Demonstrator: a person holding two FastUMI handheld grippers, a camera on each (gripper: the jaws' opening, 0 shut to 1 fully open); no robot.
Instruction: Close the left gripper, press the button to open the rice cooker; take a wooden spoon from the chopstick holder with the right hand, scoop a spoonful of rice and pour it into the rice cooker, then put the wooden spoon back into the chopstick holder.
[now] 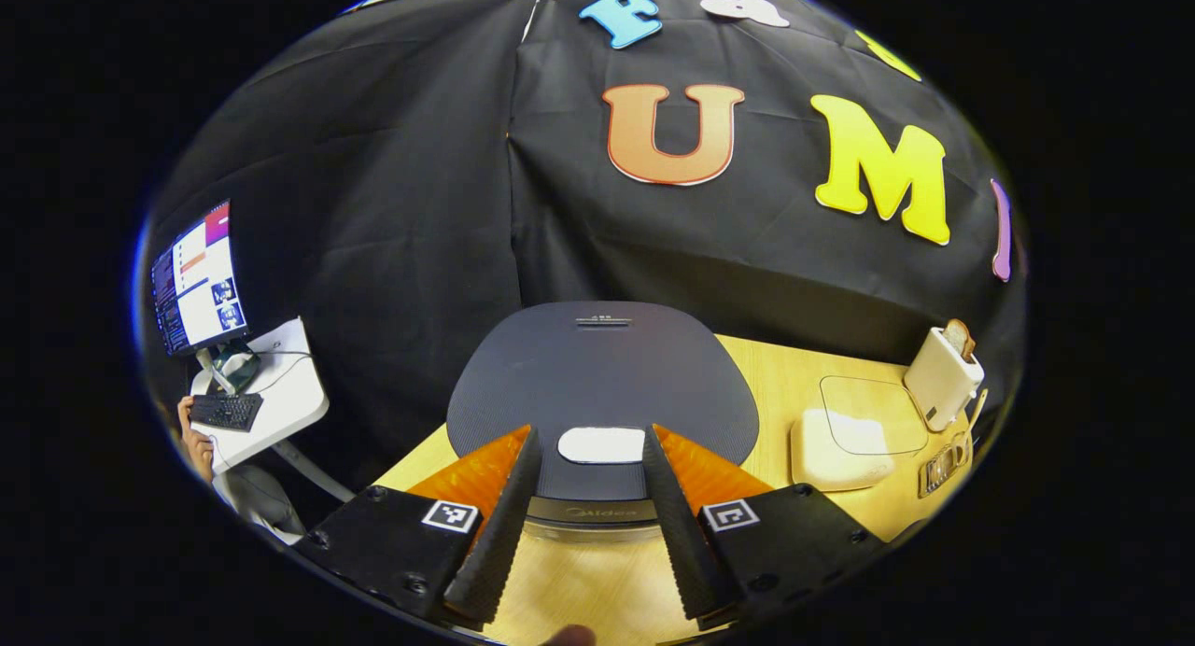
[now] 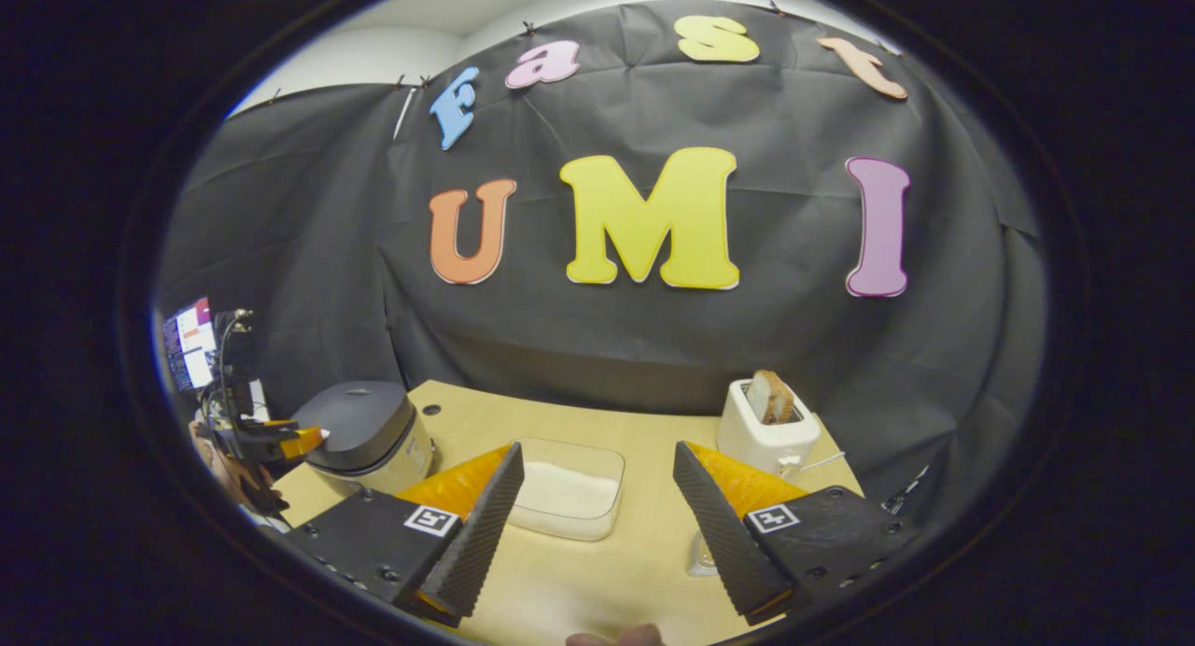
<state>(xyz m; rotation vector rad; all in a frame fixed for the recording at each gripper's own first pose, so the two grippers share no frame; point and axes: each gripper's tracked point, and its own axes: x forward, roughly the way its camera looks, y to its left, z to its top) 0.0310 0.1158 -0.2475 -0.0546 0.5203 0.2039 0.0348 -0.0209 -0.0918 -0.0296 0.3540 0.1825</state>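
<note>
Left tool (image 1: 590, 464) spread apart, empty, poised before rice cooker (image 1: 602, 385) with lid down, button (image 1: 602, 444) between the fingers, not yet pressed. Right tool (image 2: 597, 497) wide open, empty, above surface (image 2: 597, 581) near rice container (image 2: 568, 492). Everything left: closing, pressing, spoon, scooping.

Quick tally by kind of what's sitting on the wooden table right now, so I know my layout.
Rice cooker: 1
Clear container of rice: 1
Toaster: 1
Bread slice in toaster: 1
Total: 4
</note>
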